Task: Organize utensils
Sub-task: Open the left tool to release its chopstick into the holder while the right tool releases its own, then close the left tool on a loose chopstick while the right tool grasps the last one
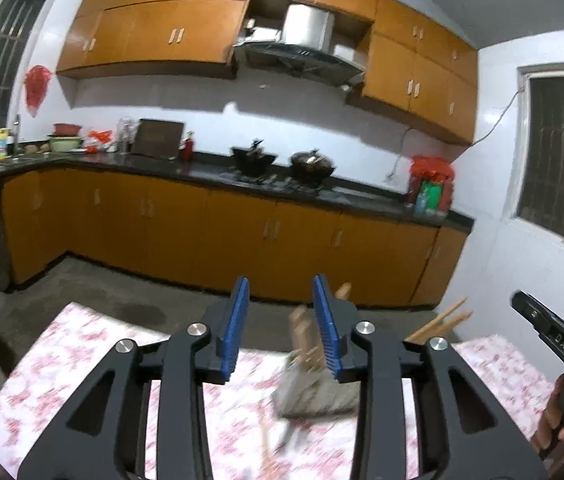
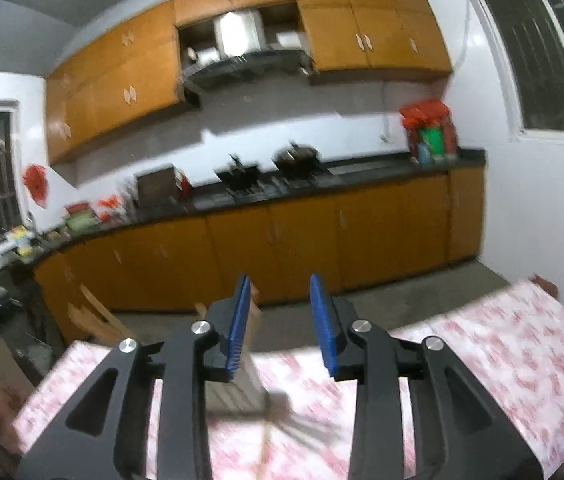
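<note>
Both hand-held grippers hover open above table's far edge

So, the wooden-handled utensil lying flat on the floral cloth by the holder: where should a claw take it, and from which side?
Probably the wooden handle, from above, jaws straddling it crosswise. It lies flat on the cloth, long and thin, running toward the camera. Its dark head beside the holder is blurred and looks splayed, a poorer grip.

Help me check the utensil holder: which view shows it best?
The left wrist view: the holder stands on the table with wooden handles sticking up, though blurred. In the right wrist view the holder is blurrier and partly hidden behind the right gripper's finger.
</note>
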### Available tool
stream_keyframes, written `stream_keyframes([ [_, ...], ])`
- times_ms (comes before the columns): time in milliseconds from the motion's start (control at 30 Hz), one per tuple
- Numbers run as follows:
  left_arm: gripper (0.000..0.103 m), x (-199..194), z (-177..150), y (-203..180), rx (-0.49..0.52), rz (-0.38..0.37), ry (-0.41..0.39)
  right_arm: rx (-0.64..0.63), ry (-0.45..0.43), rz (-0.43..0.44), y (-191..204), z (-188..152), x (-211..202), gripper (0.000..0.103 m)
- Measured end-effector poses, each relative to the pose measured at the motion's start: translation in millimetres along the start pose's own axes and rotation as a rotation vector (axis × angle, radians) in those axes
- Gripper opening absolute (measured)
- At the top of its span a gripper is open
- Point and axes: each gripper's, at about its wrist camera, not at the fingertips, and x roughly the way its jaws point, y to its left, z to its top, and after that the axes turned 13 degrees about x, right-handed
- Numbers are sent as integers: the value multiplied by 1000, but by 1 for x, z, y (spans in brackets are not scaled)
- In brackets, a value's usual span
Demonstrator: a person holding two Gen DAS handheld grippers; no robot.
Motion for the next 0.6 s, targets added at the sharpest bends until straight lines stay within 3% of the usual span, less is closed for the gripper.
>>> stream_keyframes([
  [200,39,10,-70,17,-43,24,233,25,297,-135,-46,-89,32,32],
  [333,39,22,-120,13,-26,31,385,40,453,-113,-49,-142,38,29],
  [433,39,24,-142,7,-22,13,445,25,520,-68,-38,-172,35,27],
  [600,39,26,-166,0,-16,-11,509,-22,572,-36,-20,-190,35,24],
])
